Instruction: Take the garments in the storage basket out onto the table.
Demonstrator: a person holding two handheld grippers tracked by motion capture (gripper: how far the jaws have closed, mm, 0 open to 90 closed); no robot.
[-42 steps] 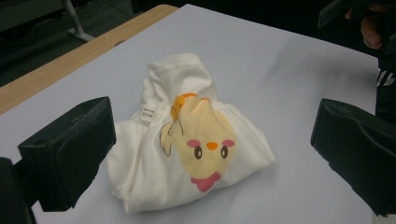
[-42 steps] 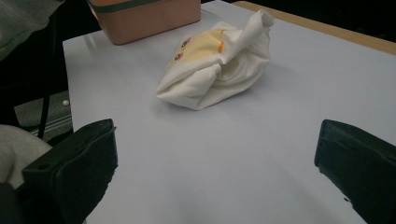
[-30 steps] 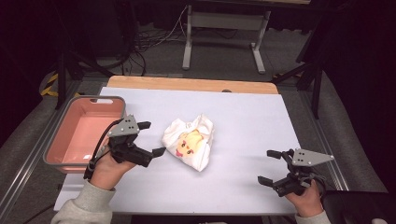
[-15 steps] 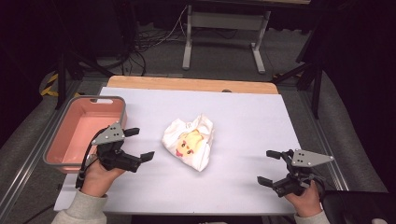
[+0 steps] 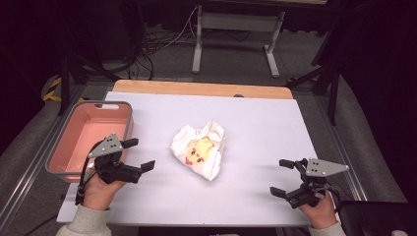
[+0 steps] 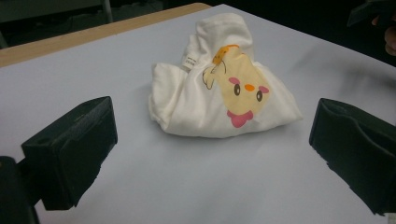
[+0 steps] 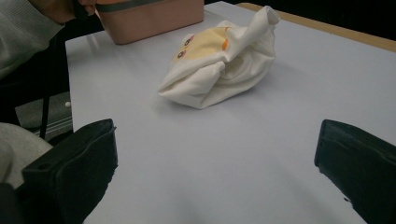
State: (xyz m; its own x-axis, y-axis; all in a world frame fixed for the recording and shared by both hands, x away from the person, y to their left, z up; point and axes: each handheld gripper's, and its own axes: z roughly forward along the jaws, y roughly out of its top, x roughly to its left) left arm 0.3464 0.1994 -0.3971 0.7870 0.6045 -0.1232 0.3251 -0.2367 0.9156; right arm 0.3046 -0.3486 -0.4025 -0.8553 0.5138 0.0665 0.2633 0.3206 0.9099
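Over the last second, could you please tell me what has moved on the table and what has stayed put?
The left tongs drew back from the crumpled white garment with the yellow cartoon print toward the person's edge of the table, open and empty, so the gap to it widened. Nothing was grasped or released. The garment, the pink bin and the open right tongs stayed where they were.

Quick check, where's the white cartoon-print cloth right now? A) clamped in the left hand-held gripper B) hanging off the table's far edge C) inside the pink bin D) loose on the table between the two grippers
D: the bunched white cloth lies on the table with nothing touching it, the left hand-held gripper and right hand-held gripper both open and apart from it, and the pink bin beside the left one.
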